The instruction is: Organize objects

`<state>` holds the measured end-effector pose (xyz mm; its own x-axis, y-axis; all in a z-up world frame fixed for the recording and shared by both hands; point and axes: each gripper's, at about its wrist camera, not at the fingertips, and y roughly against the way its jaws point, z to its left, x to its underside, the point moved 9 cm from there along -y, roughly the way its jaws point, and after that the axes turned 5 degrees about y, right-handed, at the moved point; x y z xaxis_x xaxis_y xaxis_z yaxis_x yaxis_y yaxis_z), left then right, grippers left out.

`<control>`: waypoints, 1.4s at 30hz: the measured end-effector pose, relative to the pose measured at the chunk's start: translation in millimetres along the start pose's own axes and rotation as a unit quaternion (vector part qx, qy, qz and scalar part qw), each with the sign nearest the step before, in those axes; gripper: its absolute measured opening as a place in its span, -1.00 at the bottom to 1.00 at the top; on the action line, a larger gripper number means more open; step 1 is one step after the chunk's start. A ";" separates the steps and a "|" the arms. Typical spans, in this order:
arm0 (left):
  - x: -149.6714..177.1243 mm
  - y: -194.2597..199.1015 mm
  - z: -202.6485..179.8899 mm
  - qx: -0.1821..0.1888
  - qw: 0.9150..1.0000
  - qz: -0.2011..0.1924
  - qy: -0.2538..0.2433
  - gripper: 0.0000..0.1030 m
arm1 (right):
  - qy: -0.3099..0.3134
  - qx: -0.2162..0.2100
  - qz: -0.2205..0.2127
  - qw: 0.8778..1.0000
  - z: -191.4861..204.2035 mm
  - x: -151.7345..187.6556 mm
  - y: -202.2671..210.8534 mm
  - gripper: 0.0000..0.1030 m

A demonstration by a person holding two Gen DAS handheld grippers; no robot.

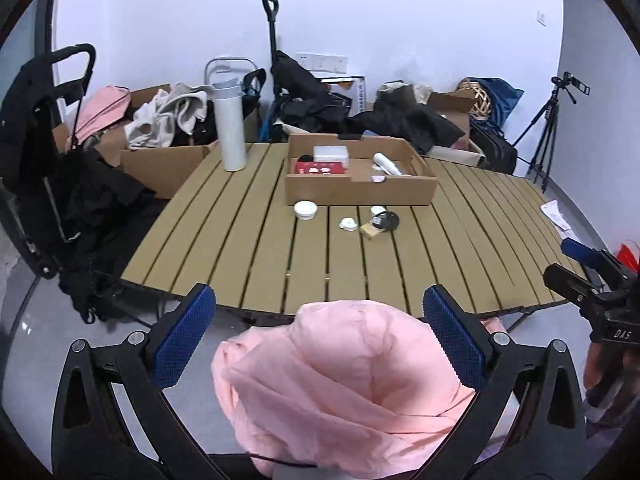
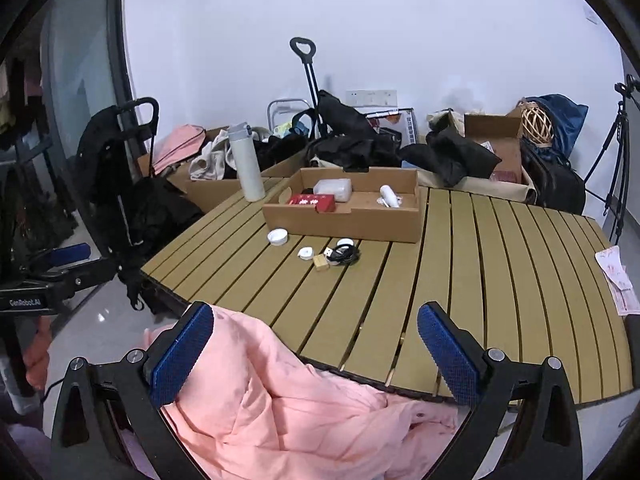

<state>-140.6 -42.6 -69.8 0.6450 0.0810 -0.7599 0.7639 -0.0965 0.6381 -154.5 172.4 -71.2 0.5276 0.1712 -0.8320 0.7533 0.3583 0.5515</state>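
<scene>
Left gripper (image 1: 318,336): blue pads spread wide, nothing clamped; pink garment (image 1: 340,392) bunched up betw. & below the fingers, near table edge. Can't tell if the pads touch the cloth.

Right gripper (image 2: 314,354): fingers also wide apart, not gripping. Same pink garment (image 2: 280,408) lies under it, left pad (image 2: 180,356) right against the fabric, right pad (image 2: 448,356) clear of it, over the table edge.

Further out: slatted wooden table (image 1: 240,240). Mid-table, small items in a loose cluster just in front of the cardboard tray (image 1: 360,190): white lid (image 1: 305,210), small white cap (image 1: 348,224), black cable coil (image 1: 386,220) w/ a wooden block (image 1: 370,230) touching it. Tray holds a red box (image 1: 320,168), clear plastic box (image 1: 330,153), white tube (image 1: 387,163). White bottle (image 1: 229,126) upright at the far-left table corner.
</scene>
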 end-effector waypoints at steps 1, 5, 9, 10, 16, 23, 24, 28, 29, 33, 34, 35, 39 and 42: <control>1.5 -1.9 0.3 -0.002 1.000 0.001 -0.001 1.00 | 0.002 -0.001 -0.001 1.000 -0.3 -0.6 0.0 1.00; 12.6 -22.2 4.3 -0.007 1.000 0.021 0.005 1.00 | -0.003 -0.002 0.036 0.999 -1.8 15.3 -15.3 0.49; 20.4 -58.4 7.0 -0.014 0.999 0.050 0.015 1.00 | -0.011 -0.013 0.080 0.997 -7.9 38.6 -43.1 0.21; 20.6 -66.6 7.5 -0.017 0.998 0.056 0.014 1.00 | -0.008 -0.016 0.084 0.996 -8.8 42.2 -49.0 0.21; -11.9 -132.6 9.3 -0.022 0.998 0.057 0.007 1.00 | -0.022 -0.015 0.116 0.993 -30.8 39.3 -98.0 0.21; -49.3 -248.6 20.2 -0.032 0.994 0.104 0.016 0.89 | -0.021 -0.023 0.137 0.990 -52.1 -9.4 -191.2 0.04; -52.1 -265.7 22.5 -0.038 0.993 0.114 0.017 0.71 | -0.020 -0.024 0.140 0.990 -54.3 -15.2 -205.7 -0.11; -55.5 -308.5 29.4 -0.030 0.988 0.145 0.036 0.35 | -0.020 -0.021 0.163 0.986 -62.1 -28.3 -272.6 -0.33; -56.0 -315.3 31.2 -0.024 0.988 0.149 0.044 0.31 | -0.018 -0.021 0.167 0.986 -62.2 -28.5 -283.1 -0.37; -49.6 -343.1 38.5 -0.021 0.981 0.181 0.069 -0.61 | -0.014 -0.004 0.187 0.982 -66.2 -24.3 -322.2 -0.51; -46.1 -347.5 37.3 -0.021 0.980 0.188 0.064 -0.73 | -0.014 -0.002 0.191 0.981 -66.6 -21.1 -329.2 -0.55; -48.0 -346.3 35.2 -0.021 0.983 0.176 0.055 -0.74 | -0.015 -0.002 0.196 0.981 -66.6 -16.8 -334.0 -0.64; -39.3 -341.9 20.7 -0.003 0.984 0.175 0.023 -0.88 | 0.003 0.018 0.185 0.982 -64.3 -7.8 -336.5 -0.84; -36.4 -336.3 18.4 -0.007 0.983 0.180 0.024 -0.93 | 0.006 0.022 0.187 0.982 -63.2 -8.1 -337.2 -0.88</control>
<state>-421.4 -31.3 -259.1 0.8733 0.0908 -0.4786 0.4865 -0.1144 0.8662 -437.6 108.2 -254.2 0.7660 0.2939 -0.5717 0.5245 0.2285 0.8202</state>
